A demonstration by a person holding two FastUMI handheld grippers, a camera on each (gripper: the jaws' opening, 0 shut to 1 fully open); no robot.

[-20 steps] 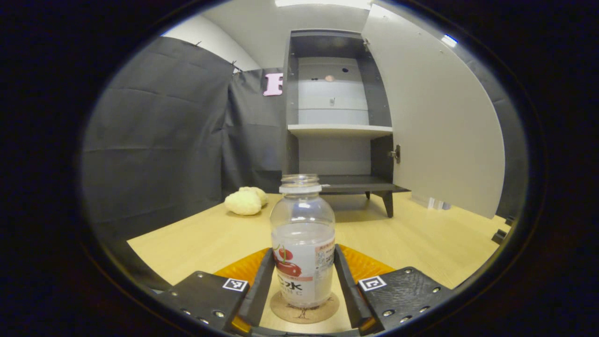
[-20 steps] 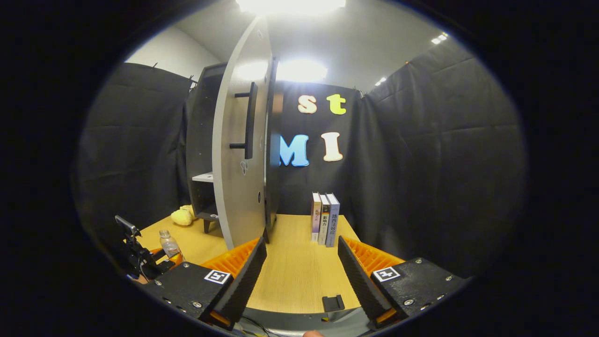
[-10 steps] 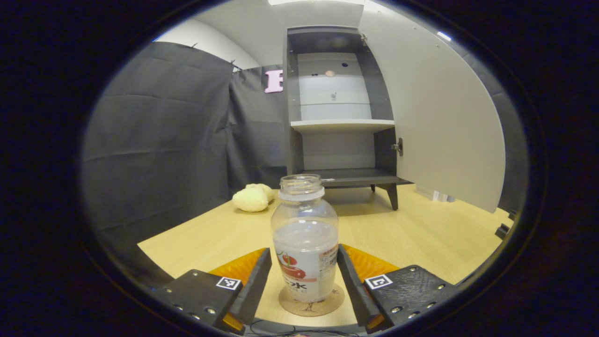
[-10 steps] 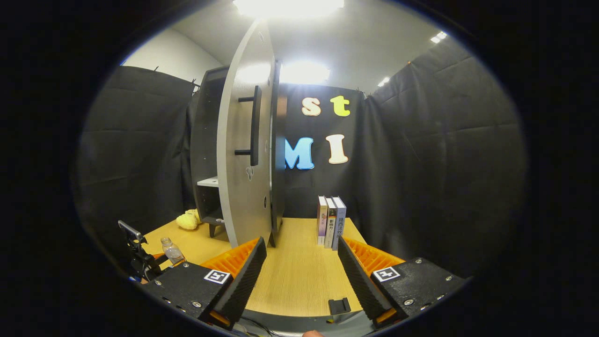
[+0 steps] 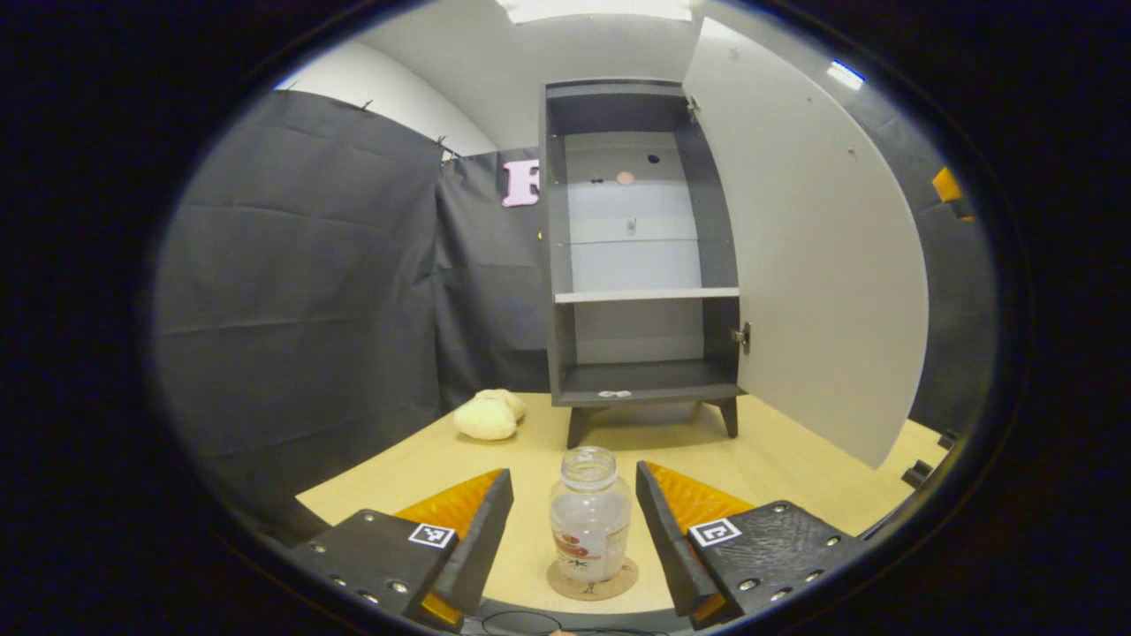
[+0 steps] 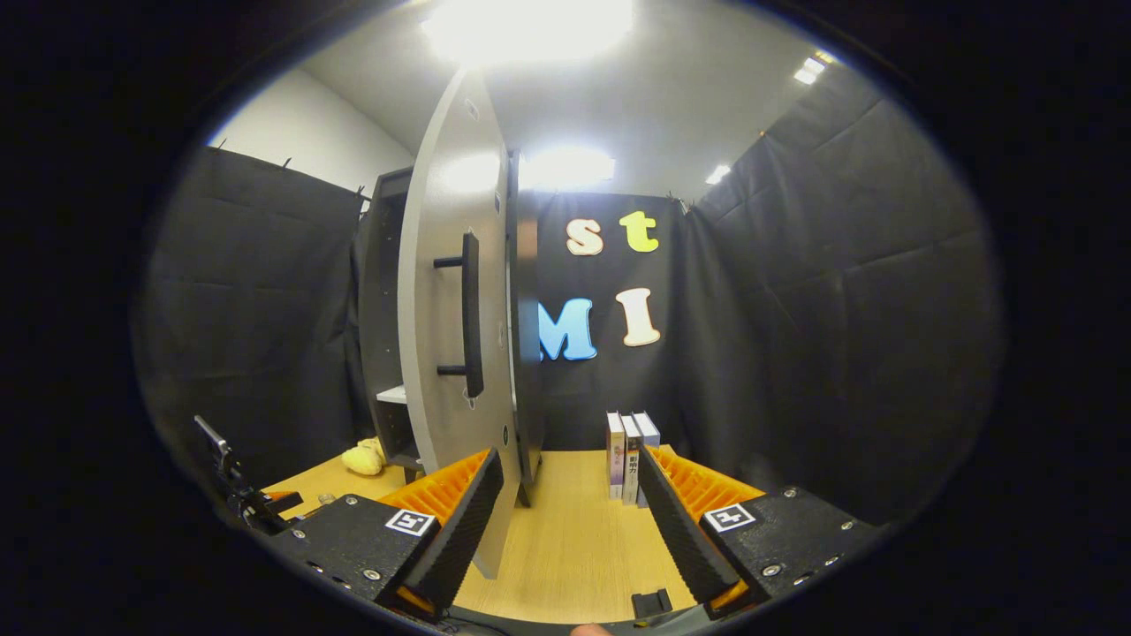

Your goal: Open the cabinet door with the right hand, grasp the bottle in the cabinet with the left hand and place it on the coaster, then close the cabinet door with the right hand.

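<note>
1. Light wooden tabletop (image 5: 795,468) runs across the booth, with black cloth wall (image 5: 300,283) on the left and behind; white ceiling with bright lights overhead.
2. Left gripper view, left to right: pale yellow plush toy (image 5: 488,415) lies on the table near the cloth, just left of the cabinet foot.
3. Tall dark grey cabinet with a white back panel (image 5: 641,256) stands on short legs at the table's far side, one white shelf midway.
4. Its flat white cabinet door (image 5: 813,265) is swung wide open to the right.
5. Small clear plastic bottle with a red-printed label (image 5: 590,521) stands upright on a round cork coaster (image 5: 592,583), uncapped, between the spread fingers.
6. Left gripper (image 5: 574,530) is open; fingers flank the bottle, gaps on both sides.
7. Right gripper view: door's black bar handle (image 6: 469,314) faces the camera; upright row of three books (image 6: 631,455) stands by the rear cloth.
8. Right gripper (image 6: 570,521) is open, holding nothing, above the table near the door edge.
</note>
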